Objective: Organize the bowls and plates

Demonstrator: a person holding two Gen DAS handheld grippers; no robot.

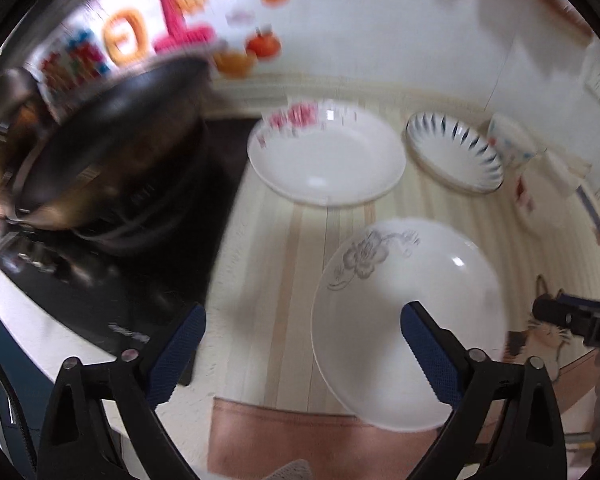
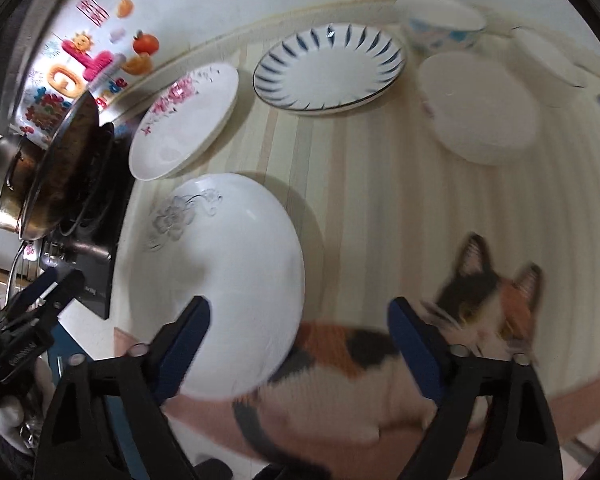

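Plates point(image 2: 220, 280) (three, seemingly) lie separately; both hand-held grippers gape

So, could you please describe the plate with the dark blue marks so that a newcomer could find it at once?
Start at the black stove on the left of the striped countertop. Along the back wall, past the pink-flowered plate, lies the blue-marked plate. It alone has dark blue dashes radiating around its rim; its neighbours carry flowers or are plain white.
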